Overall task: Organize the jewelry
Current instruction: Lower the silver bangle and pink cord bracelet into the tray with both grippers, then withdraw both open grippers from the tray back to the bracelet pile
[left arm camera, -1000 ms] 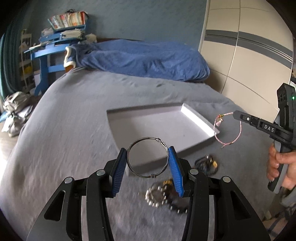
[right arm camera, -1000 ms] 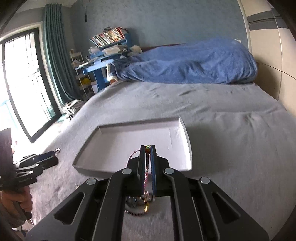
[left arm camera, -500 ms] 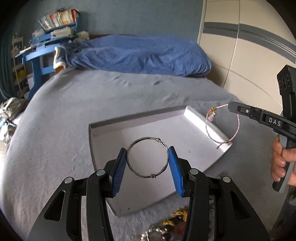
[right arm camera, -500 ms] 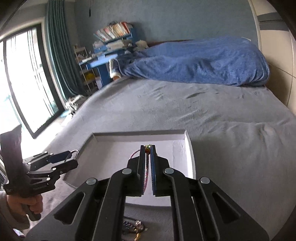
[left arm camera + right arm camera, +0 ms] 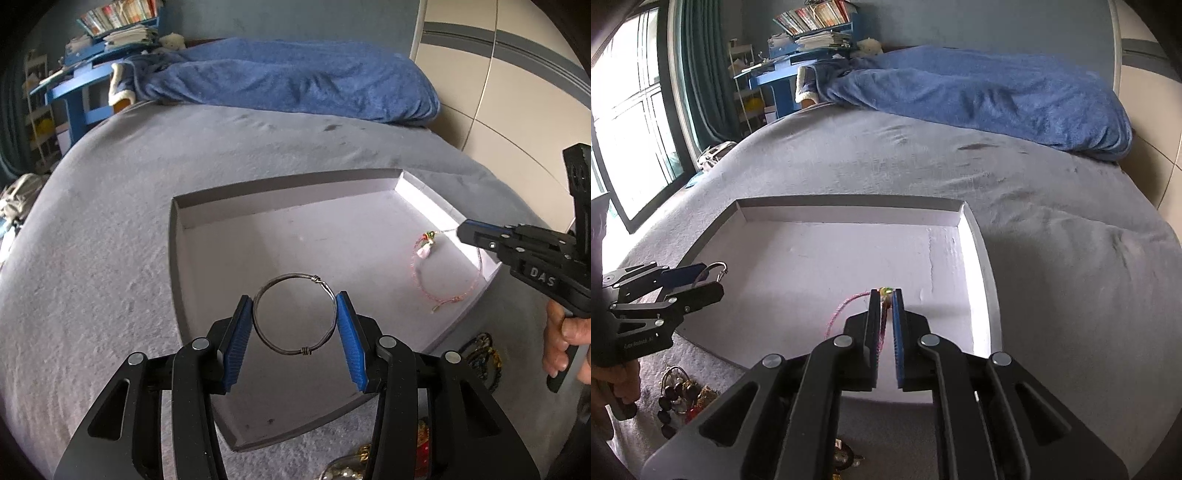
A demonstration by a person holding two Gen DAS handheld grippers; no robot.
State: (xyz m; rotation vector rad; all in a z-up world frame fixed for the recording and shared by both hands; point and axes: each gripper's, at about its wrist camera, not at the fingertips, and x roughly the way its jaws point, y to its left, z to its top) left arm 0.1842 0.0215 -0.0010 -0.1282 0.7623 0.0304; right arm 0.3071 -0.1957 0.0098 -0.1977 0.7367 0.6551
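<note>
My left gripper [image 5: 293,297] hovers over the near part of a shallow grey tray [image 5: 280,184]. A dark wire bangle [image 5: 291,276] spans the gap between its blue pads, touching both; the jaws are opening. My right gripper [image 5: 885,293] is over the tray's right side, close to the floor of the tray [image 5: 849,201]. A pink cord bracelet [image 5: 846,304] with a small bead runs between its pads, and those jaws are opening slightly. In the left wrist view the bracelet [image 5: 415,266] hangs from the right gripper [image 5: 461,232], its loop low over the tray floor.
The tray lies on a bed with a grey cover [image 5: 110,258]. A pile of beaded jewelry [image 5: 676,395] sits on the cover by the tray's near edge, also [image 5: 484,354]. A blue blanket [image 5: 295,81] is heaped at the far end. A hand [image 5: 565,339] holds the right gripper's handle.
Both grippers have moved forward and down, from above the jewelry pile to over the tray. The bangle and the pink bracelet came along. The right pads now show a slightly wider gap.
</note>
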